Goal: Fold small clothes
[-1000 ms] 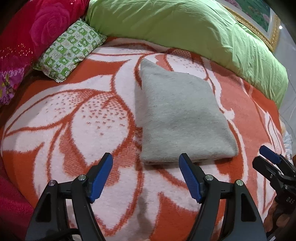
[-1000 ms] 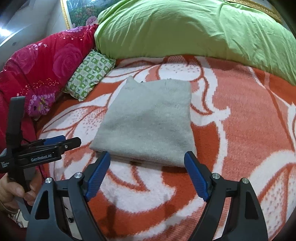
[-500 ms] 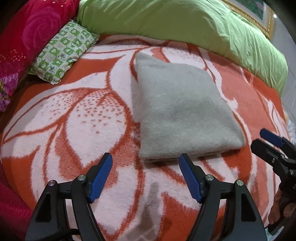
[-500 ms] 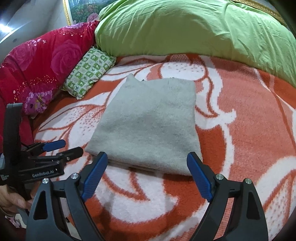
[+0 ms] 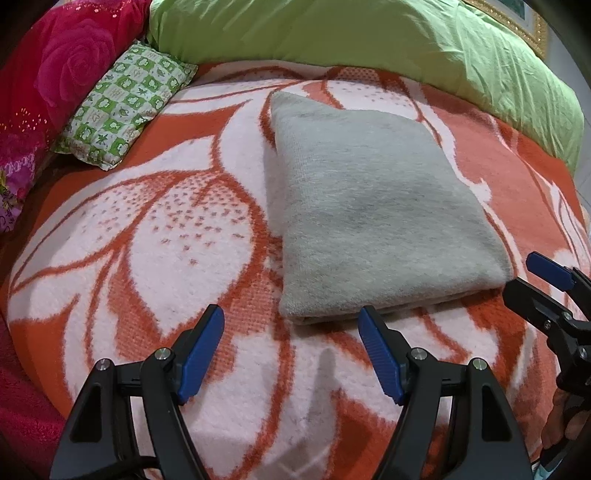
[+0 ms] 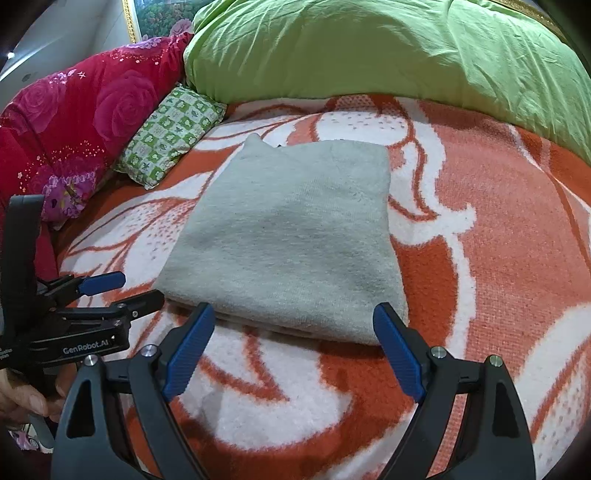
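Observation:
A grey knitted garment (image 5: 373, 206) lies folded into a thick rectangle on the orange and white flowered blanket (image 5: 147, 258); it also shows in the right wrist view (image 6: 295, 243). My left gripper (image 5: 291, 347) is open and empty, just short of the garment's near left corner. My right gripper (image 6: 291, 347) is open and empty, its fingertips (image 6: 188, 347) at the garment's near folded edge. Each gripper shows in the other's view: the right one (image 5: 543, 288) at the garment's right corner, the left one (image 6: 114, 291) at its left corner, both with jaws apart.
A green quilt (image 6: 388, 51) lies bunched along the far side. A green checked small pillow (image 5: 125, 110) and a red rose-print quilt (image 5: 48, 74) lie at the far left. A gold-framed picture (image 6: 155, 22) hangs behind. The blanket spreads wide to the right of the garment.
Both grippers have moved forward toward the garment's near edge, so it looks larger. Both have stayed open. The garment has not moved.

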Tool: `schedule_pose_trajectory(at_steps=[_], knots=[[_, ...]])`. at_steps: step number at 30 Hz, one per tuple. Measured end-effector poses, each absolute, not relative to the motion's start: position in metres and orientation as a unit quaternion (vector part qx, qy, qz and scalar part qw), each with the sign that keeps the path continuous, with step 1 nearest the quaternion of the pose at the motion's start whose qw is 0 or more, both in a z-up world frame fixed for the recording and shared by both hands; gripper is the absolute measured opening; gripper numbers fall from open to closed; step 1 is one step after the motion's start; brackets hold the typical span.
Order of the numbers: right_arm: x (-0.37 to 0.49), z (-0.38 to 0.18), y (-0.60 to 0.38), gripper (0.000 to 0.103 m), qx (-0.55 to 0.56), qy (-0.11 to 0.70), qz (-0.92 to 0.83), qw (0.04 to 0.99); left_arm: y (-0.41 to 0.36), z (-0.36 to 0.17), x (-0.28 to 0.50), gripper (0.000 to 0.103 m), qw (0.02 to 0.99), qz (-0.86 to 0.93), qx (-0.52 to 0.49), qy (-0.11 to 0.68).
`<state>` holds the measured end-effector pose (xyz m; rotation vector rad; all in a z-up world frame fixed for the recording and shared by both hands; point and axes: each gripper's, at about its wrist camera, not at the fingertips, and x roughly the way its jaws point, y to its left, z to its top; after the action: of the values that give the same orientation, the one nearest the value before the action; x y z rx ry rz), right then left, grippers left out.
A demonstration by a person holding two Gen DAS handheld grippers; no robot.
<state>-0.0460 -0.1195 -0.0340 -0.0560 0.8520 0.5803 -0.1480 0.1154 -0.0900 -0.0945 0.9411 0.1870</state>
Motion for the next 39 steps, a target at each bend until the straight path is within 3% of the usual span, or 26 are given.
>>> schedule_pose_trajectory(at_steps=[39], knots=[[-0.033,-0.038,-0.119,0.088,-0.013,0.422,0.277,0.863,0.102,-0.087,-0.131,0.078,0.888,0.076,-0.012,0.453]])
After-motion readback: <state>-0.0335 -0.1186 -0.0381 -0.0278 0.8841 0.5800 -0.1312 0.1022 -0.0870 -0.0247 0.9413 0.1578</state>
